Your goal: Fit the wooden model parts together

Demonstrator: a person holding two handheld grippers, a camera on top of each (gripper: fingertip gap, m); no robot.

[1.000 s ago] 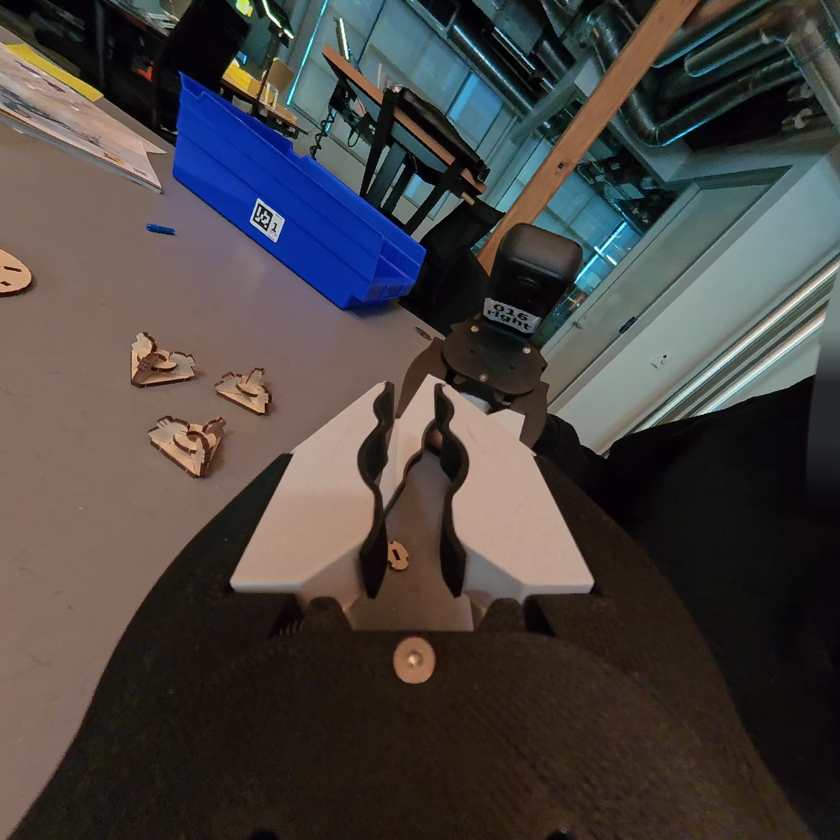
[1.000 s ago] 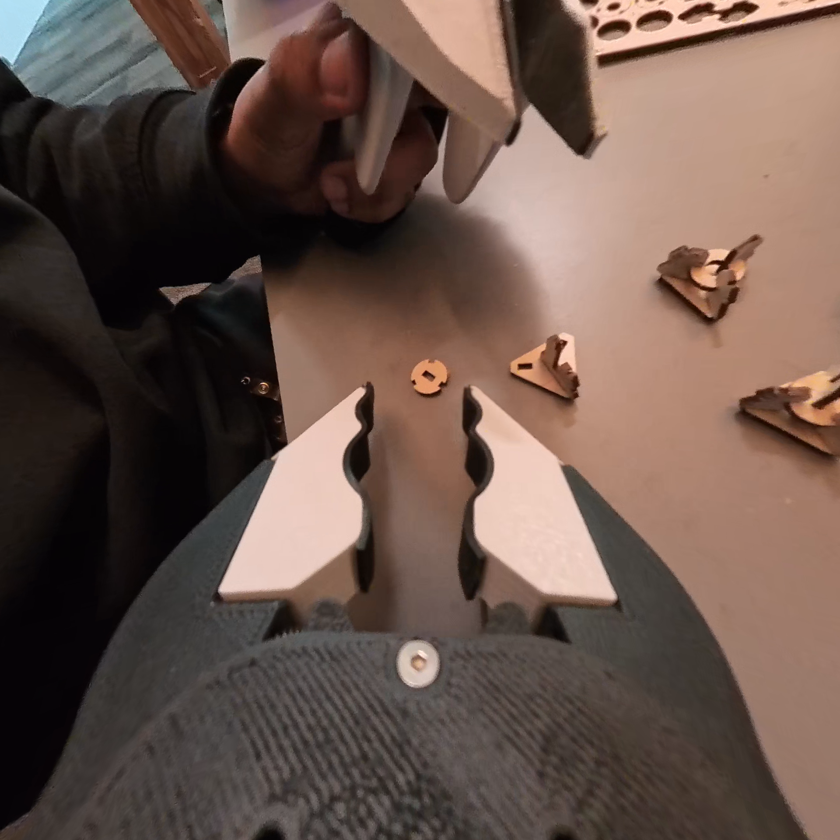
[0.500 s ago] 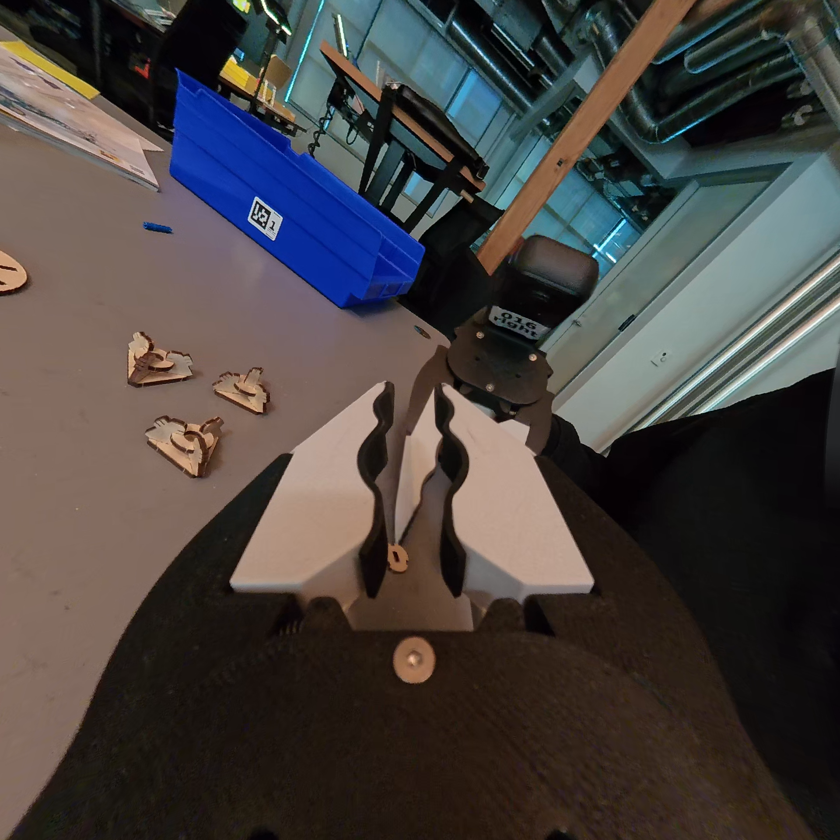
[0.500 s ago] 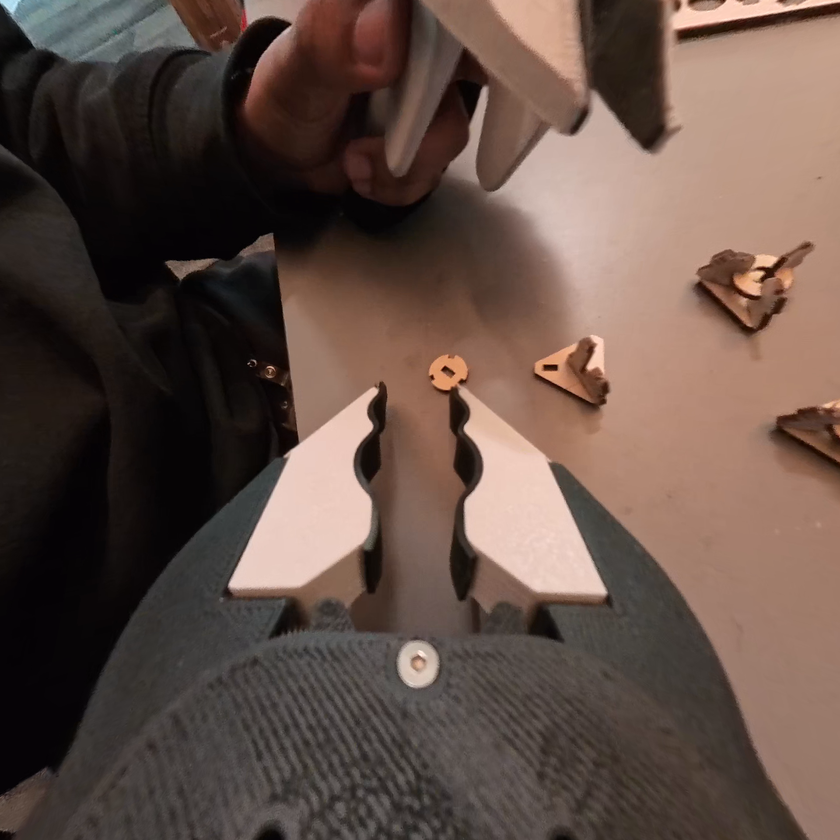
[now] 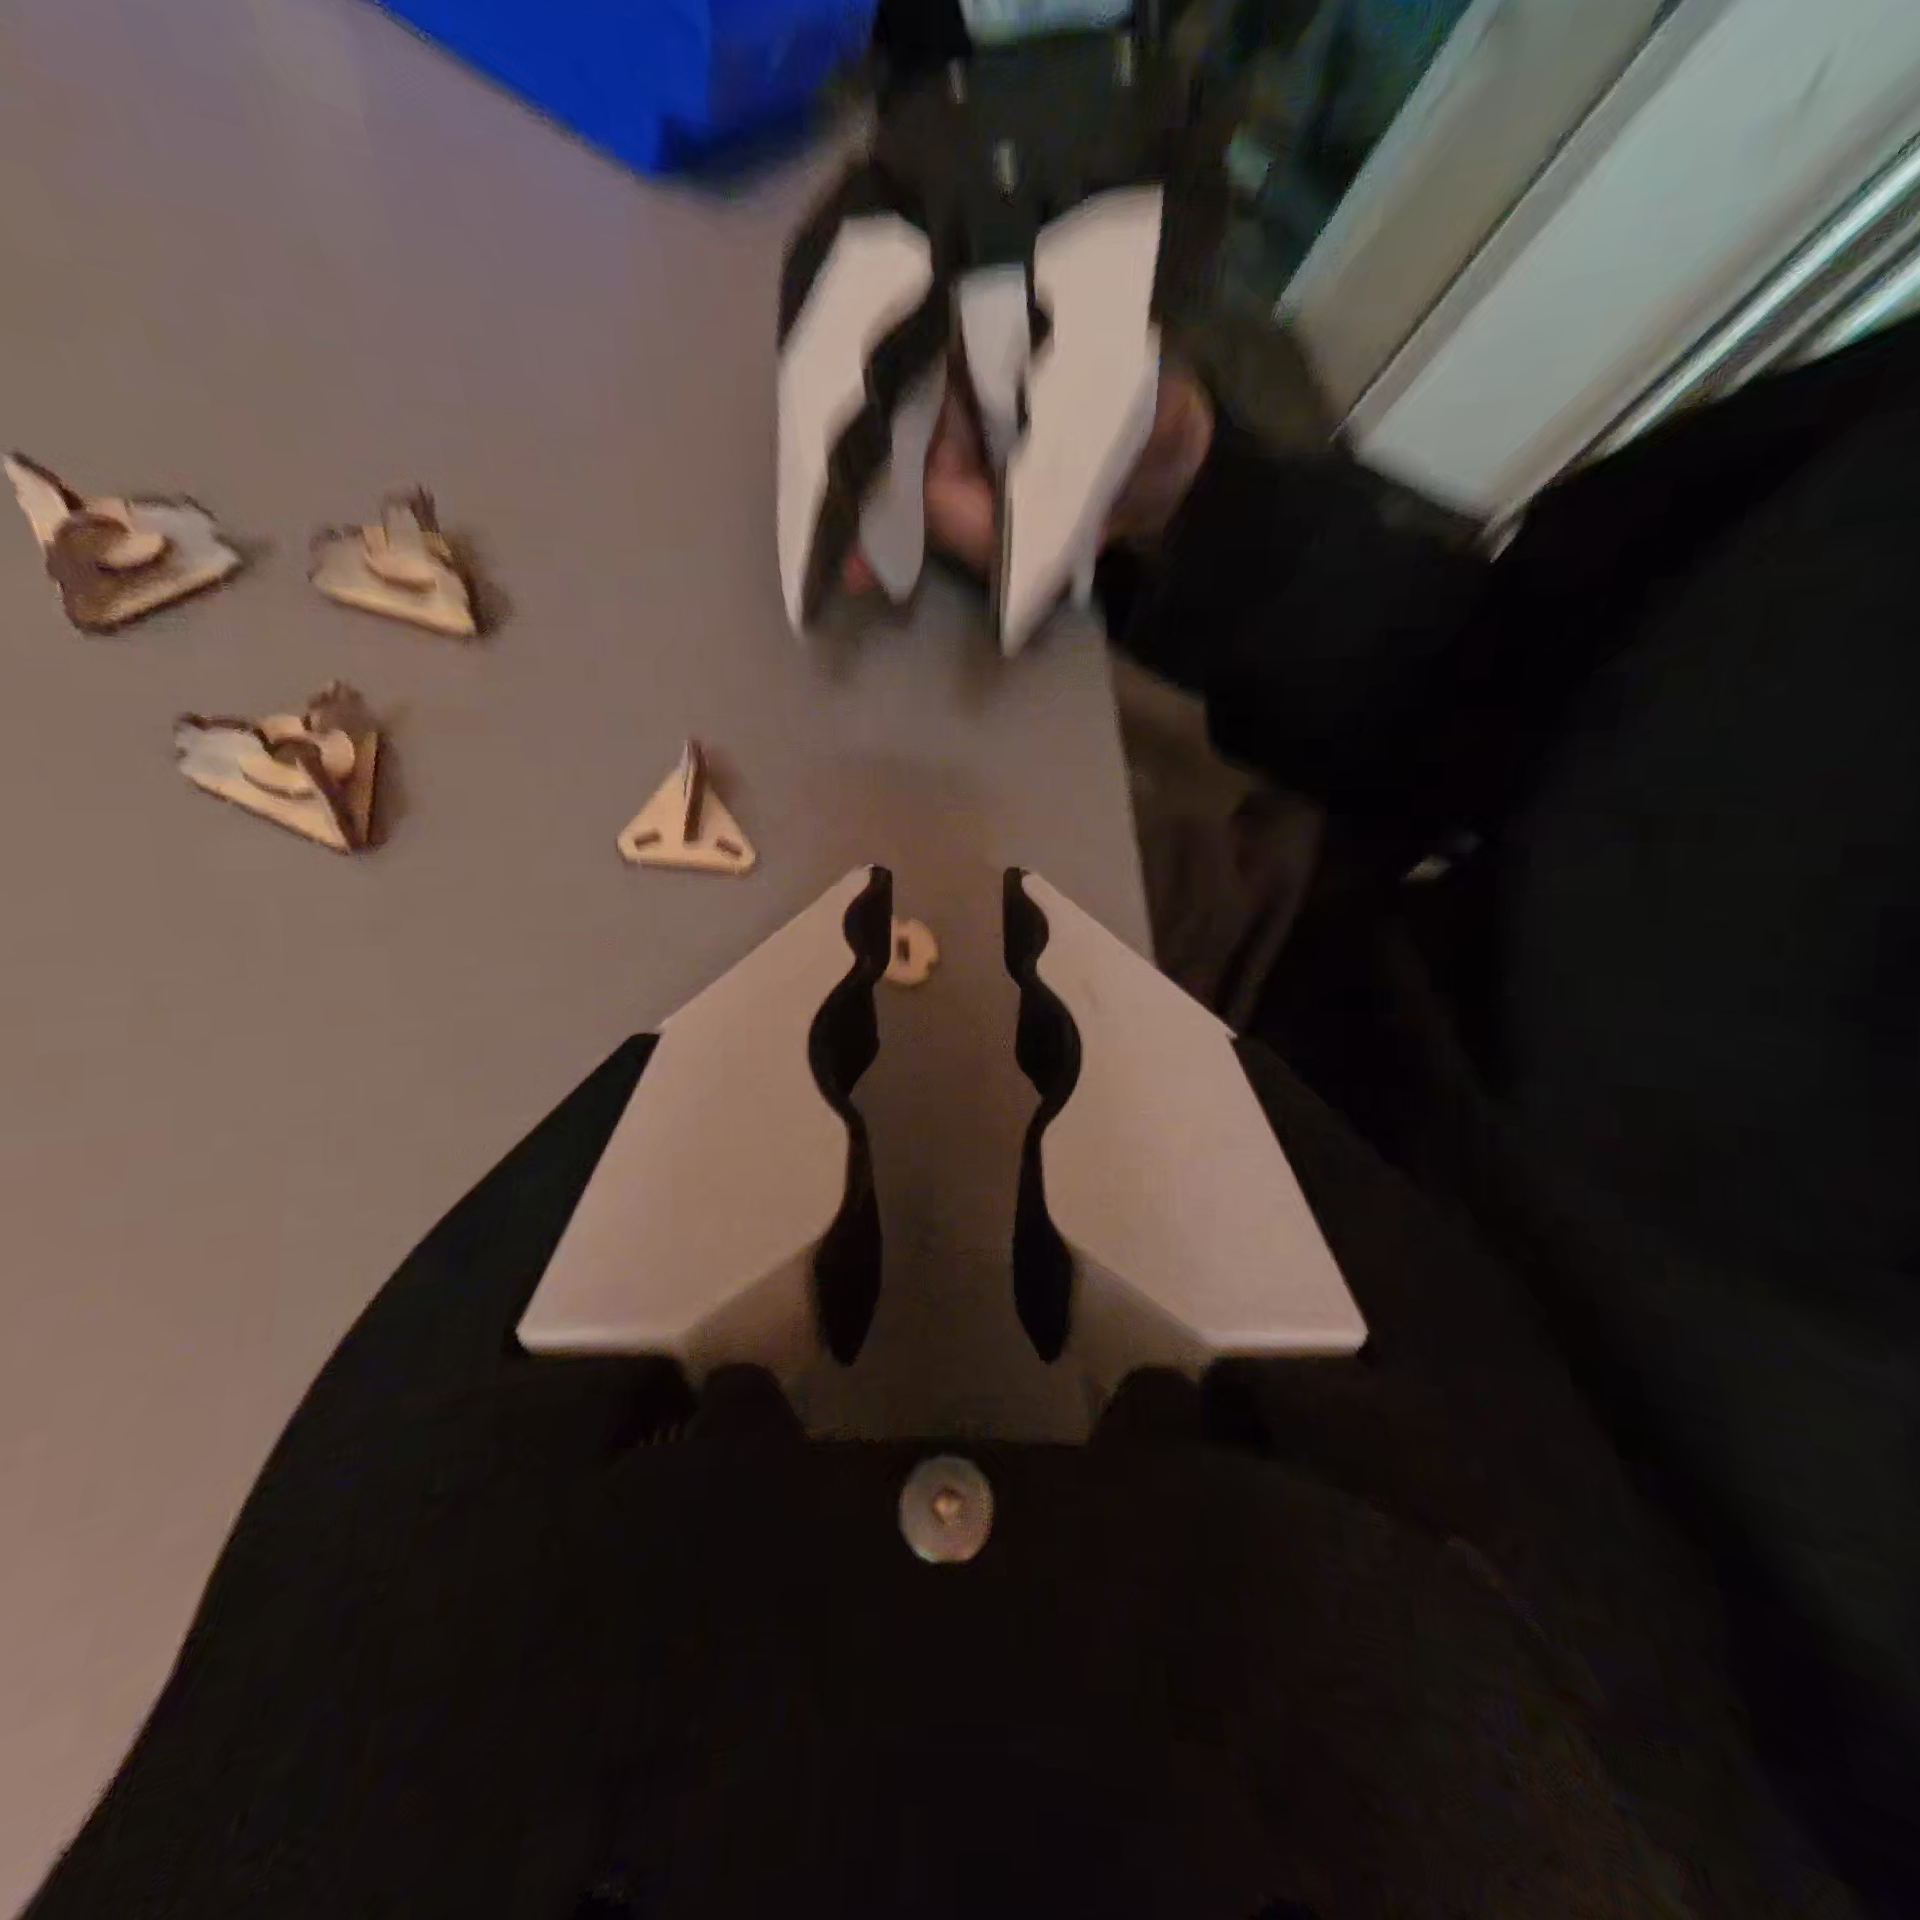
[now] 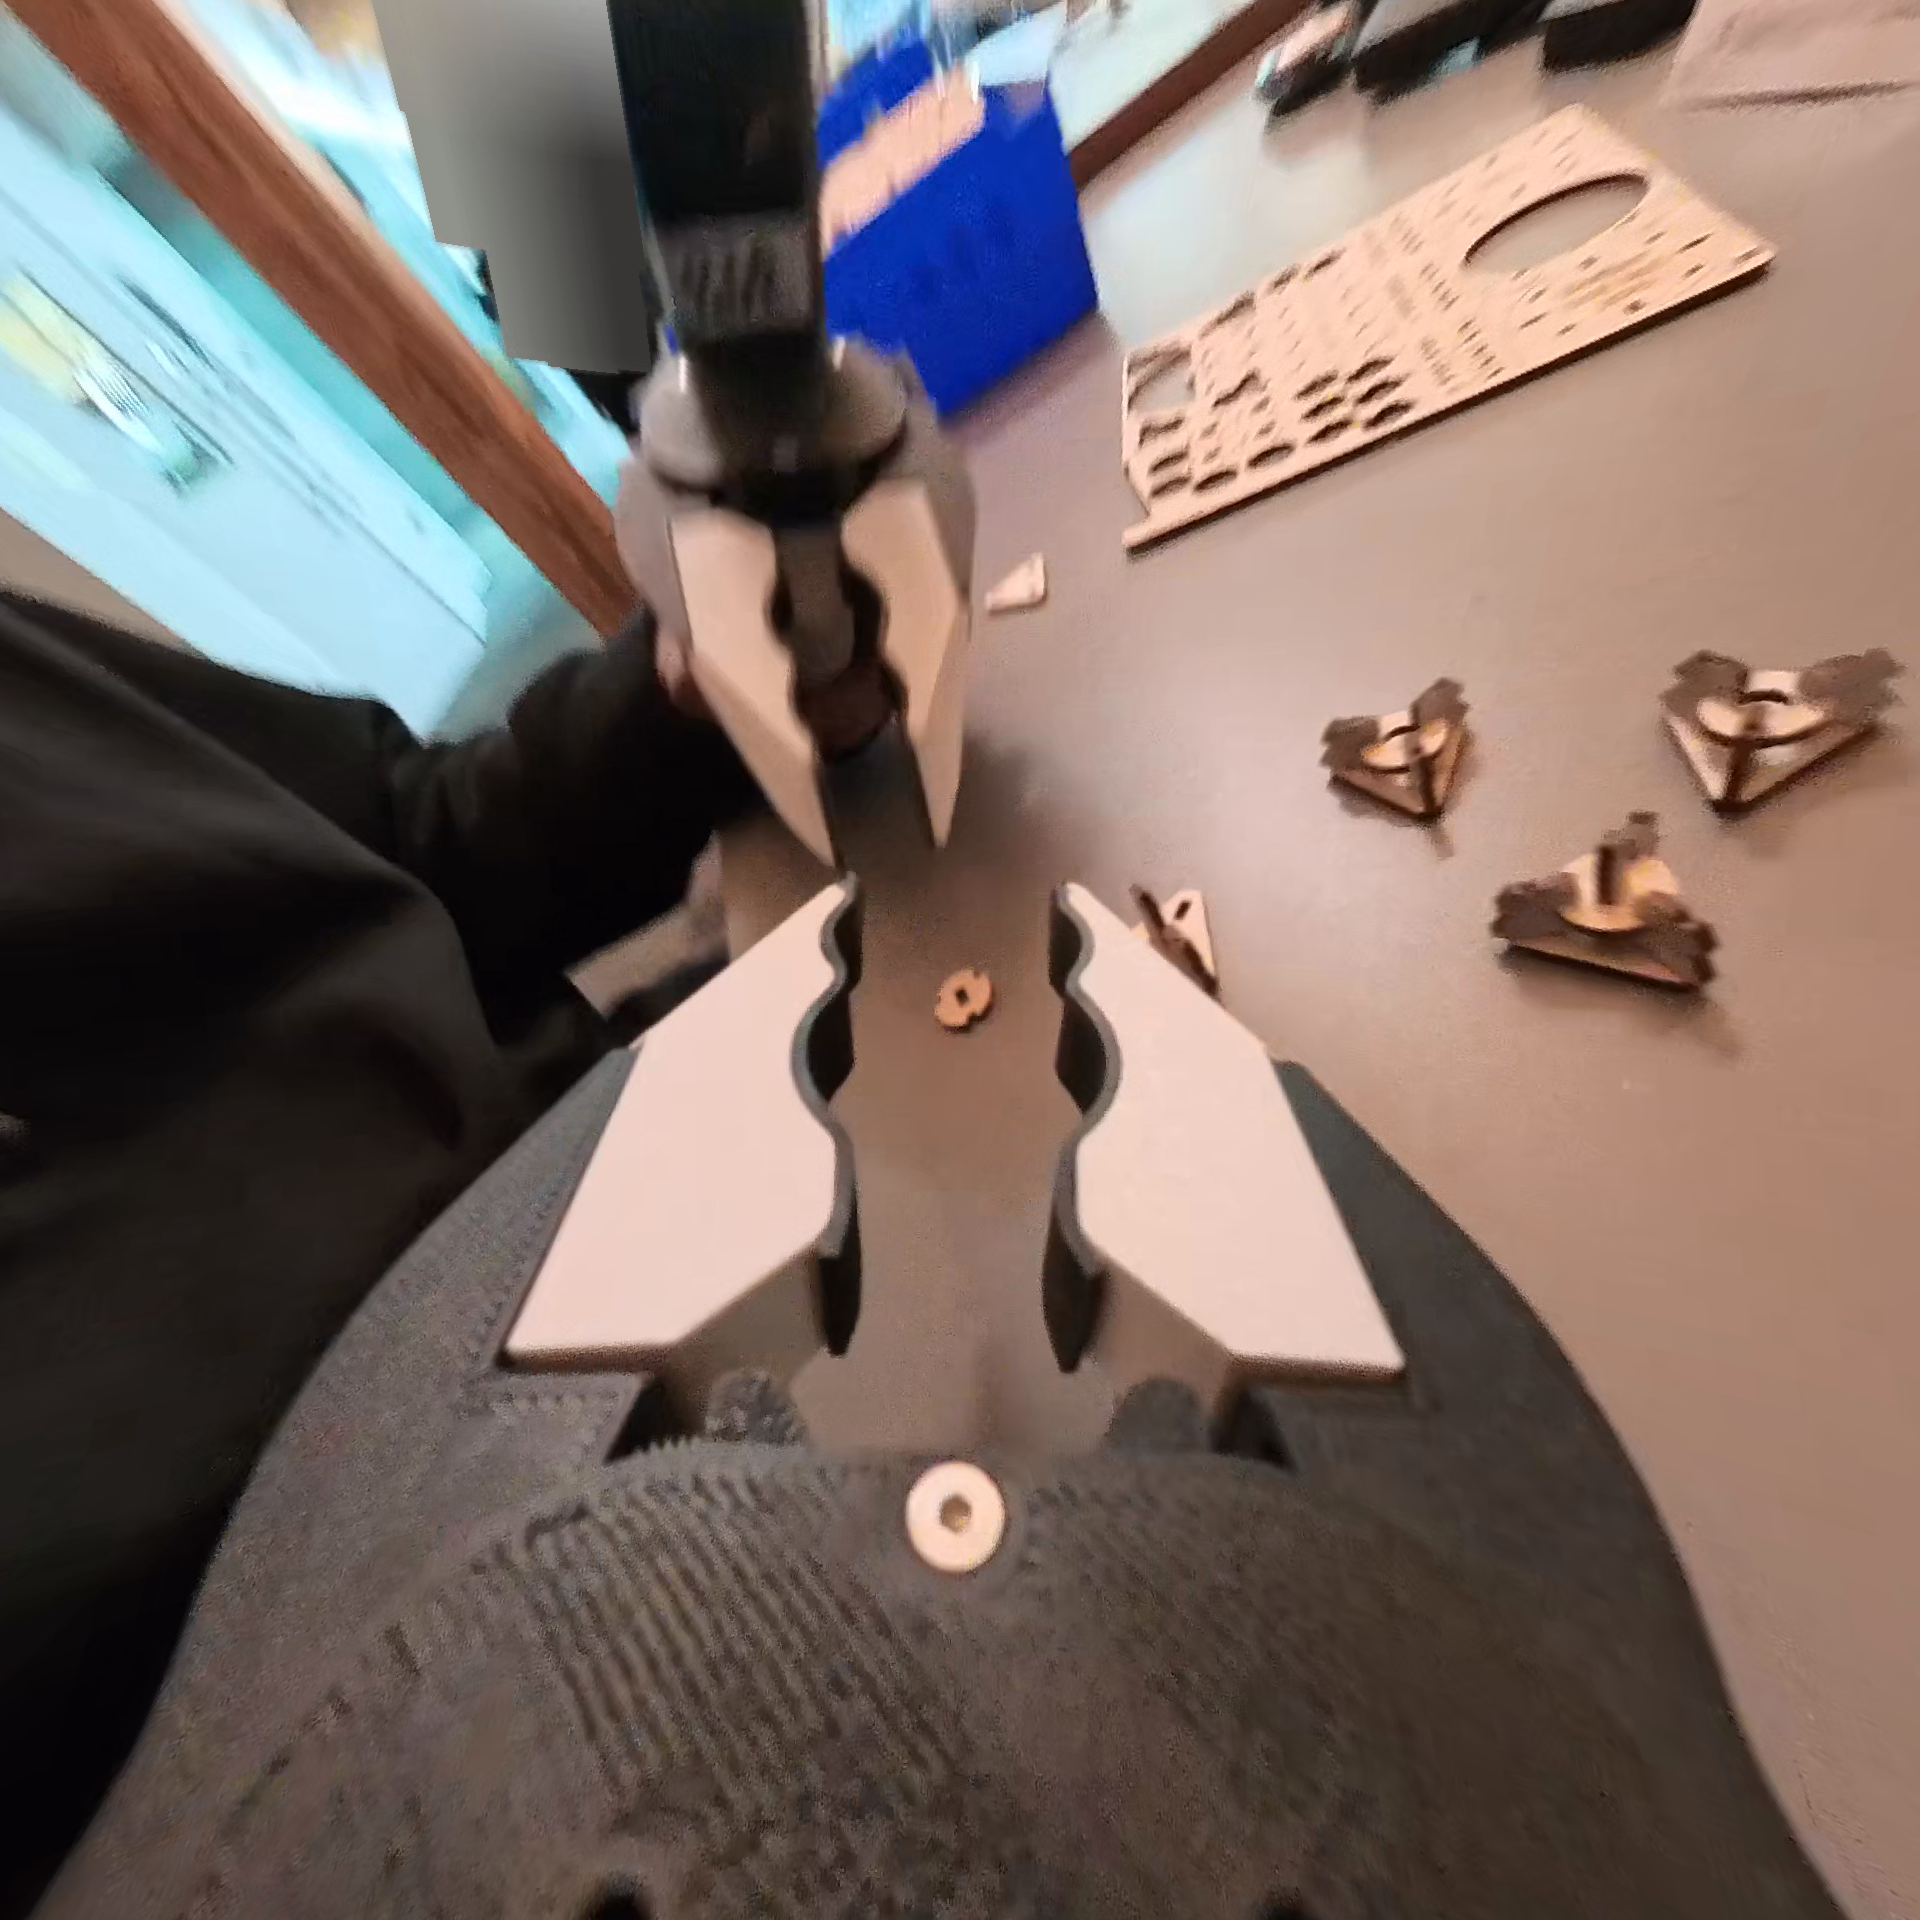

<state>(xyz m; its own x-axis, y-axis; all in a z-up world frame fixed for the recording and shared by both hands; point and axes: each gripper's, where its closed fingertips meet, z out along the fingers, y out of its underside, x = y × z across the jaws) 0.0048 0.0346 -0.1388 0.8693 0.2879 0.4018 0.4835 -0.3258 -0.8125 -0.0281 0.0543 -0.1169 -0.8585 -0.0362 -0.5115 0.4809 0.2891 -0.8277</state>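
A small round wooden disc (image 5: 909, 951) with a square hole lies flat on the grey table (image 5: 312, 1039). My left gripper (image 5: 945, 878) is open above it. The disc shows in the gap, close to the left finger (image 5: 862, 935), and no pad presses on it. My right gripper (image 6: 958, 891) is open too, with the same disc (image 6: 964, 1003) lying on the table midway between its fingers. The two grippers face each other tip to tip: the right one (image 5: 912, 623) points down in the left wrist view, the left one (image 6: 881, 836) in the right wrist view. A small wooden triangle with an upright fin (image 5: 686, 831) stands just beside the disc.
Three assembled wooden triangle pieces (image 6: 1600, 914) sit farther out on the table. A cut-out plywood sheet (image 6: 1455, 312) and a blue bin (image 6: 956, 239) are beyond them. The table edge (image 5: 1132, 779) runs close by the disc, with a person's dark sleeve (image 6: 260, 831) past it. There is about 4 cm between the tips of the two grippers.
My left gripper has tipped down toward the table and its jaws have widened a little. The right gripper narrowed, then widened, and moved forward so the disc now lies between its fingers.
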